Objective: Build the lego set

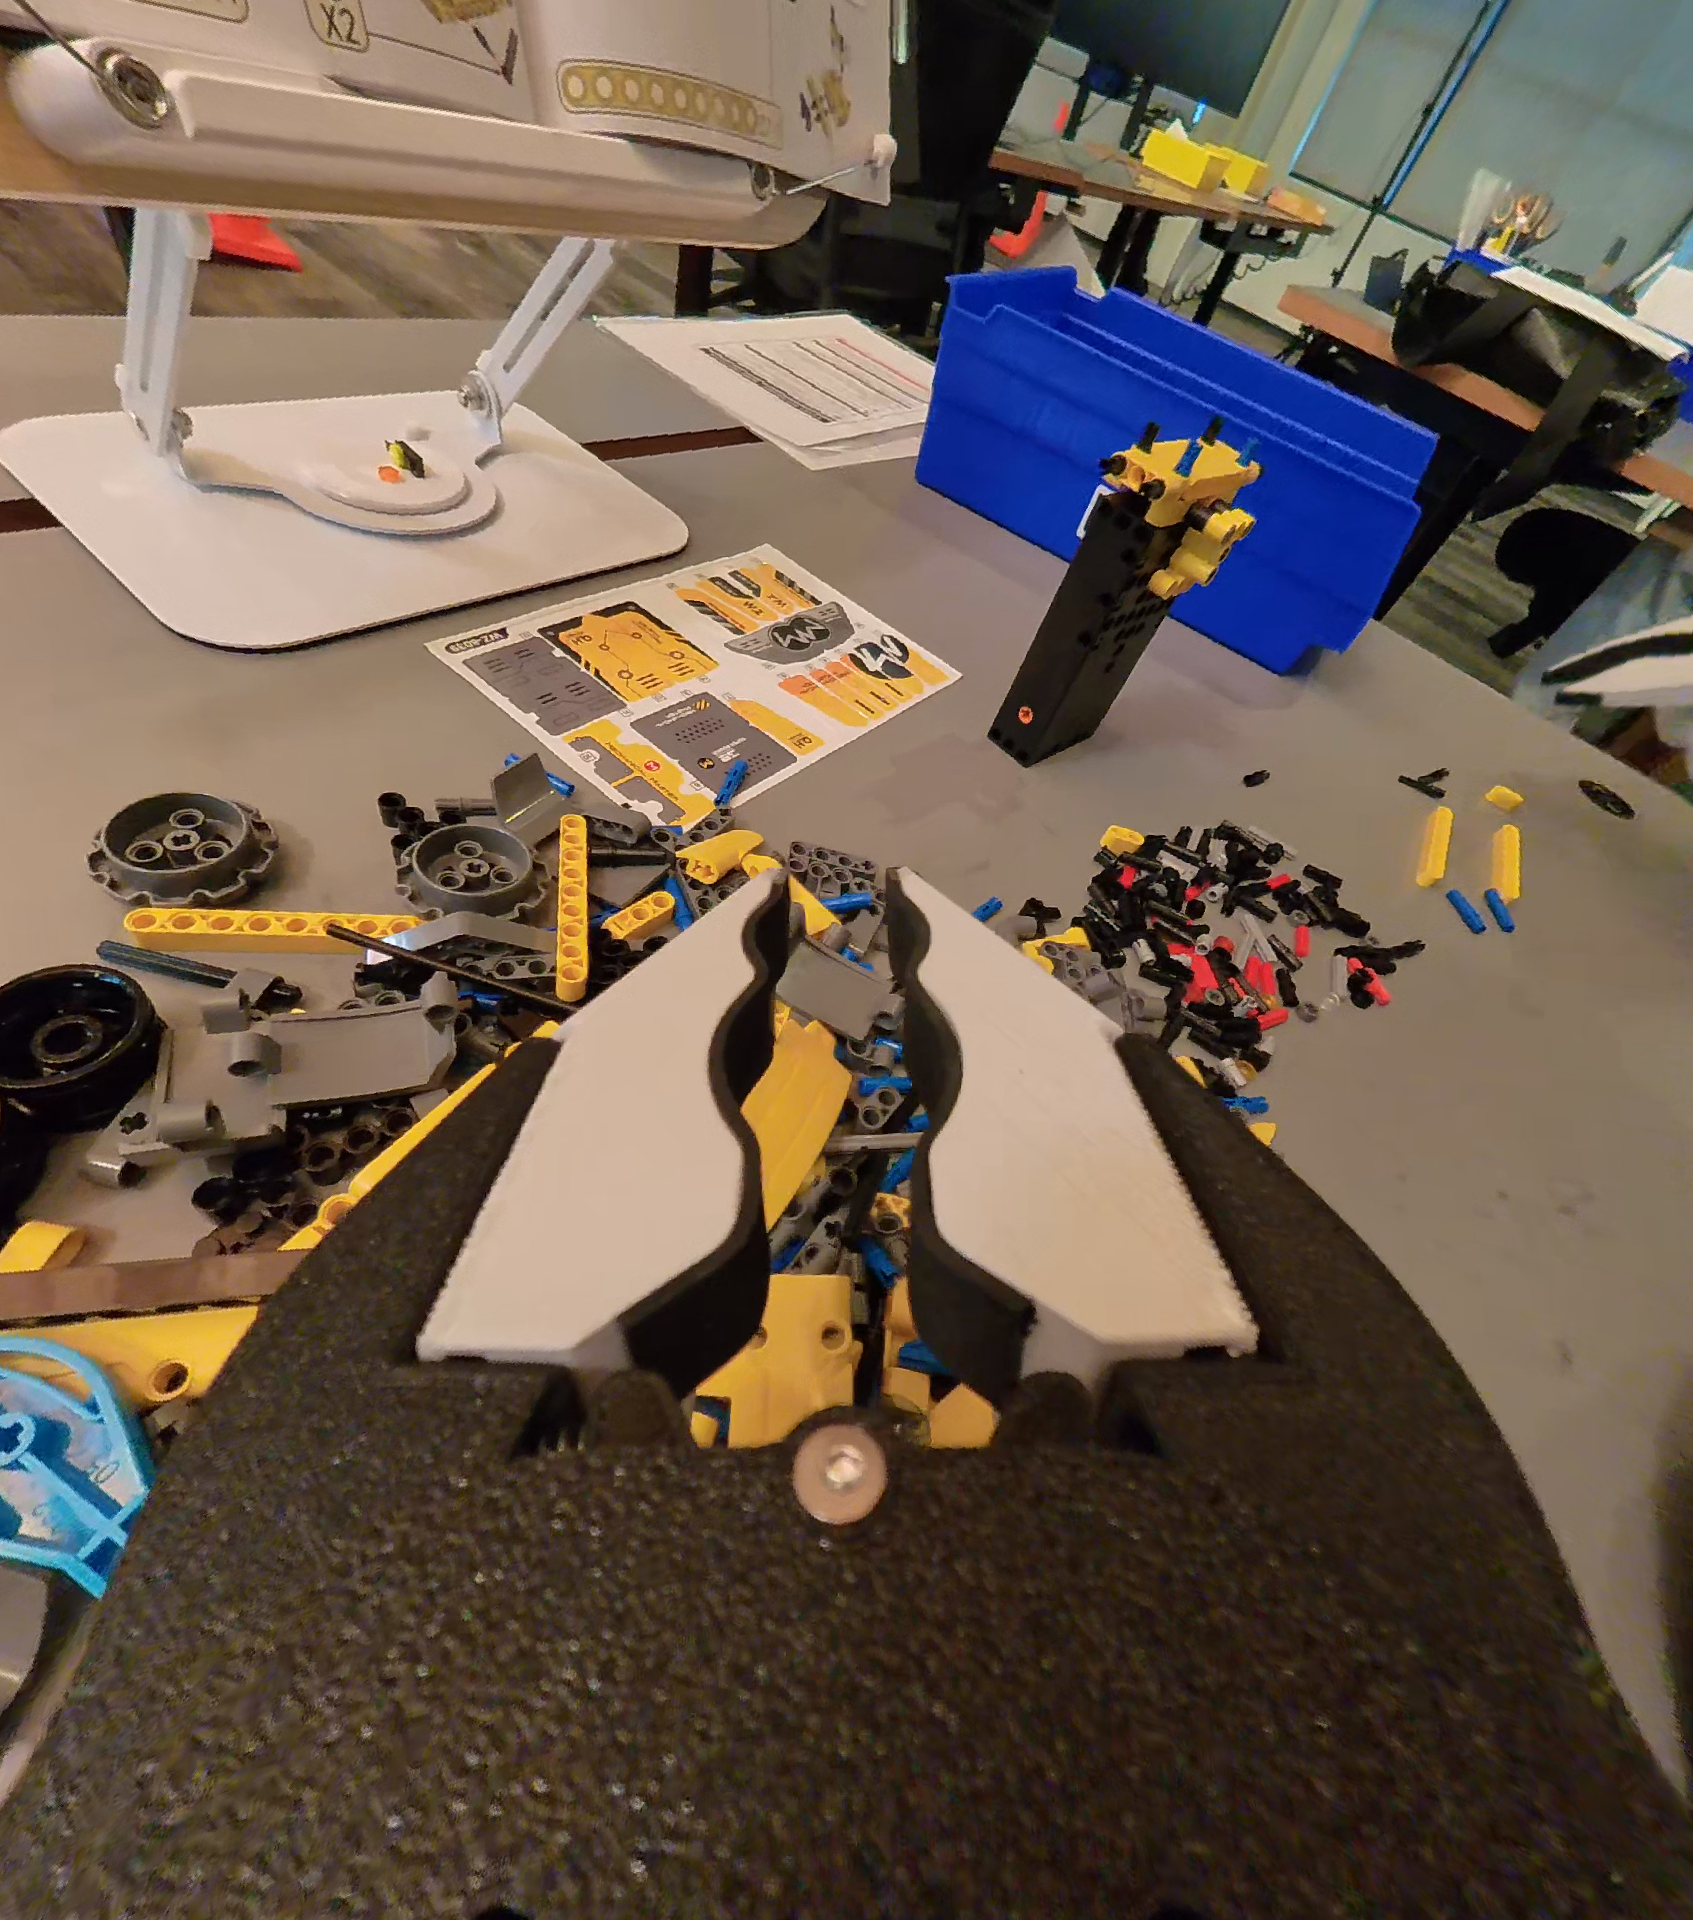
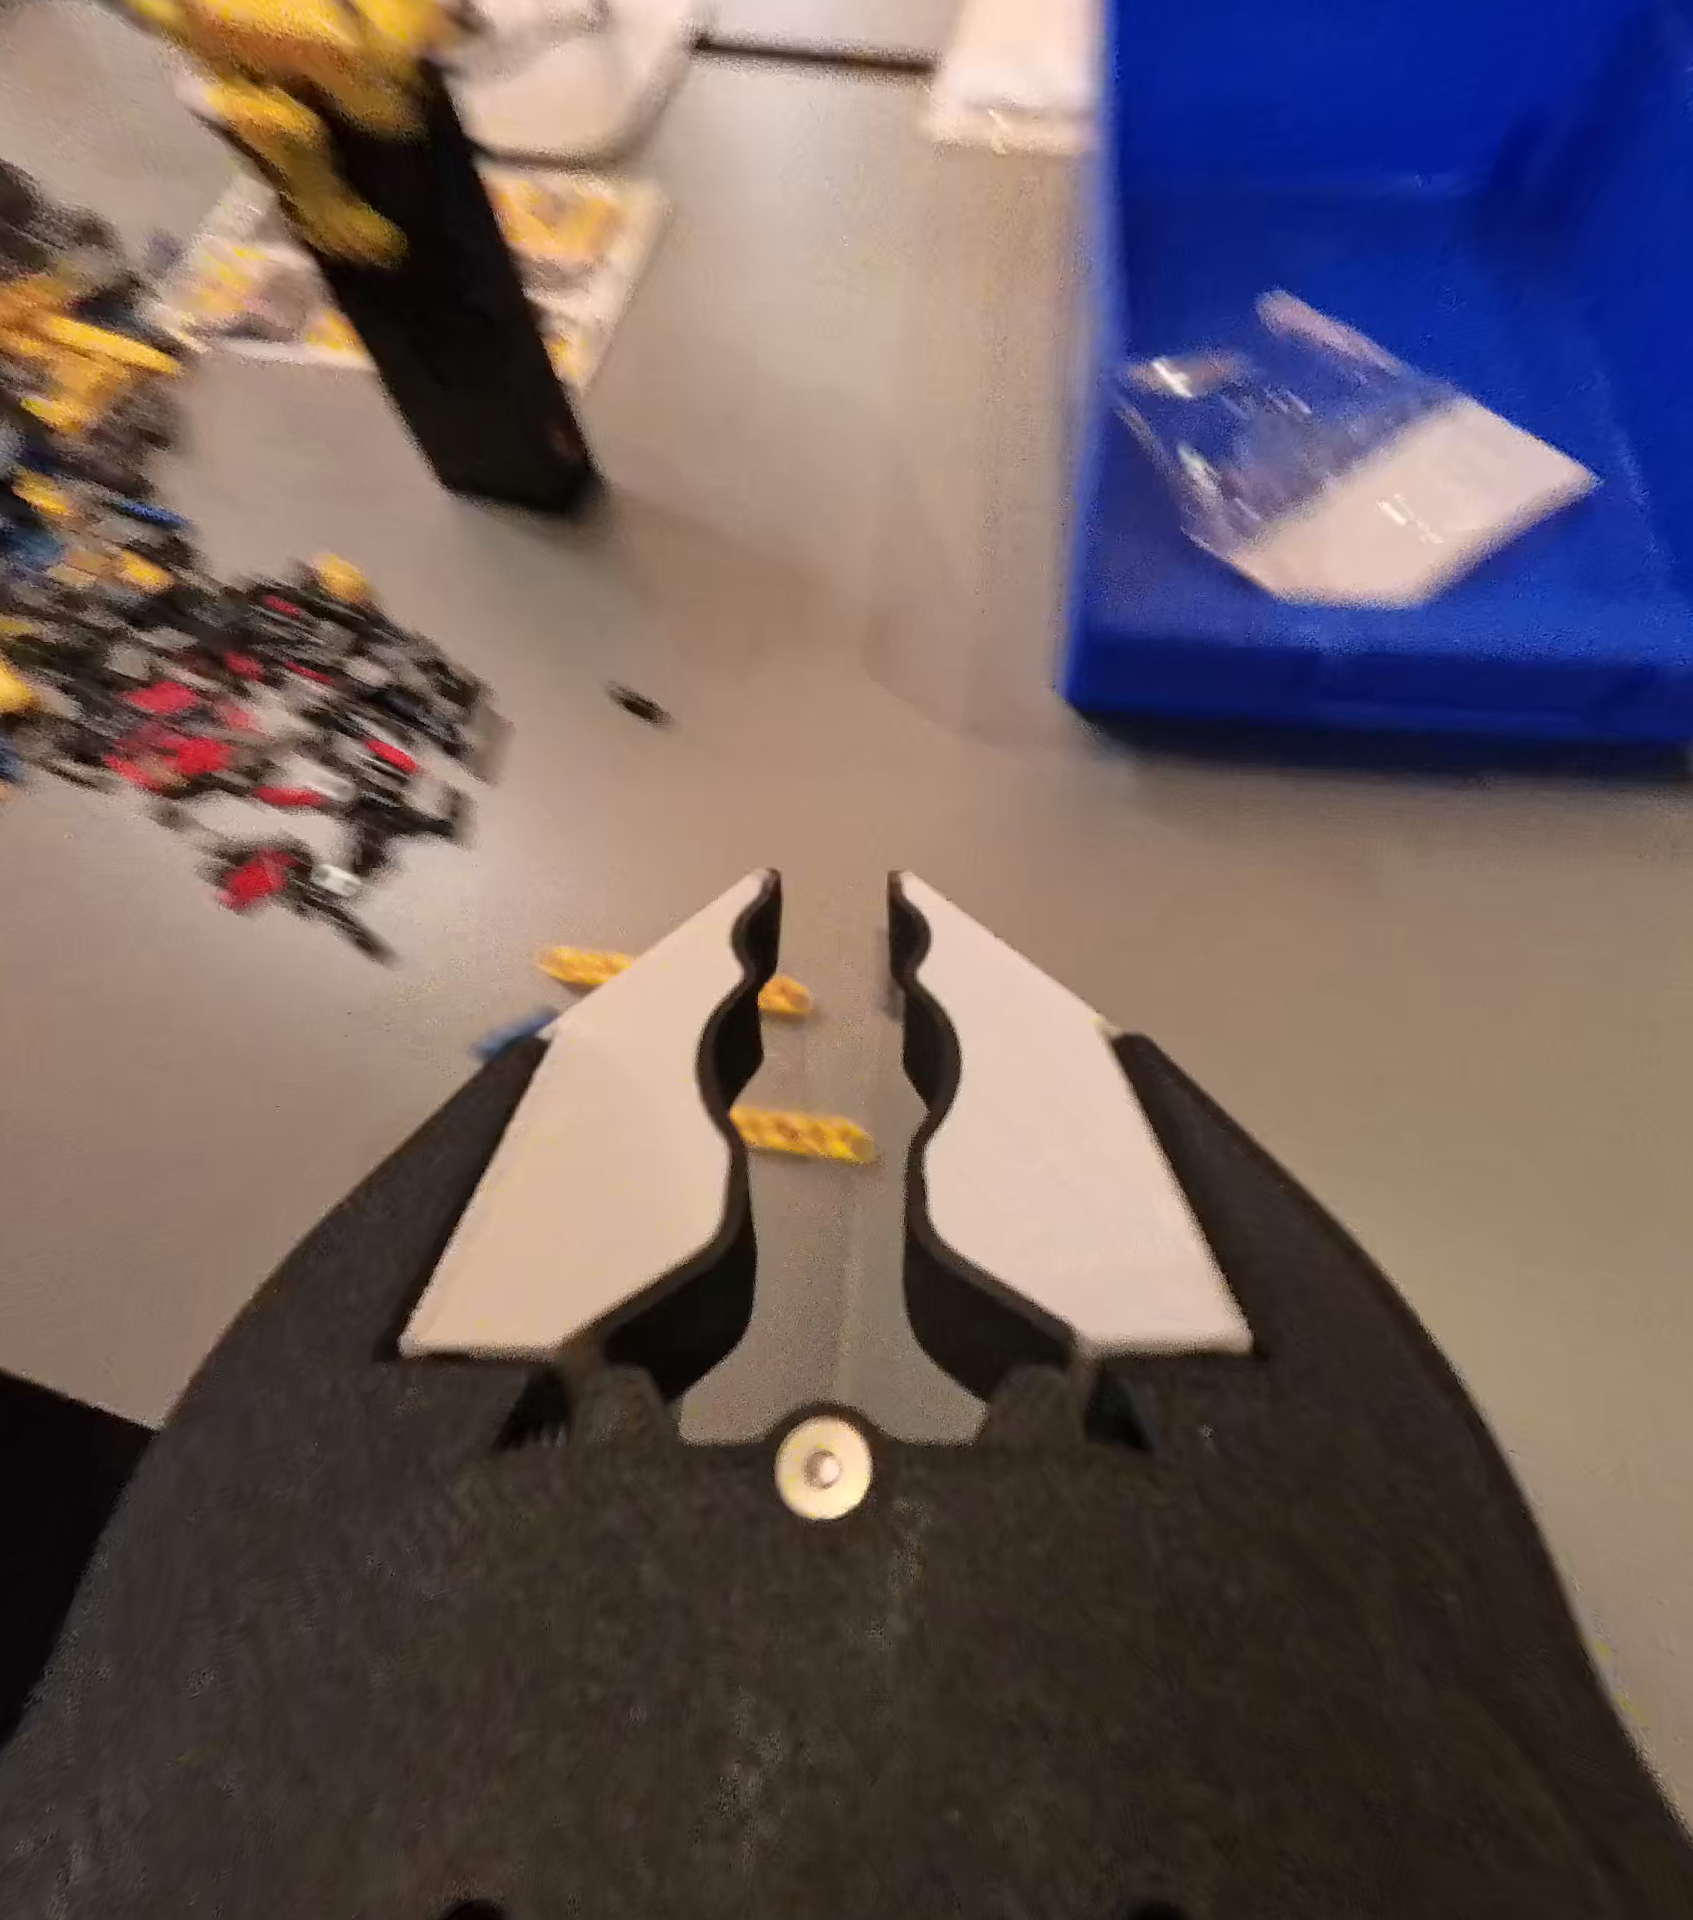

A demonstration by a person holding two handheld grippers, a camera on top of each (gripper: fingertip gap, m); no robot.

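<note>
My left gripper [image 1: 834, 883] is open and empty, hovering over a heap of yellow, grey, black and blue building parts [image 1: 613, 997] on the grey table [image 1: 1393, 1195]. A black block with a yellow assembly on top [image 1: 1112, 613] stands upright beyond it. My right gripper [image 2: 834, 883] is open and empty, low over the bare table [image 2: 1341, 1039]. Two short yellow beams [image 2: 800, 1132] lie between and under its fingers. The right wrist view is blurred. The black block [image 2: 447, 332] shows at its upper left.
A blue bin [image 1: 1185, 457] stands at the back right; in the right wrist view it [image 2: 1444, 623] holds a clear bag [image 2: 1341, 457]. A sticker sheet [image 1: 696, 675], a white stand [image 1: 333, 540], black wheels [image 1: 63, 1029] and a pile of small red and black pins [image 1: 1226, 935] lie around. Left tips to right tips: about 40 cm. About 20 cm separates my right fingertips from the black block [image 2: 447, 332].
</note>
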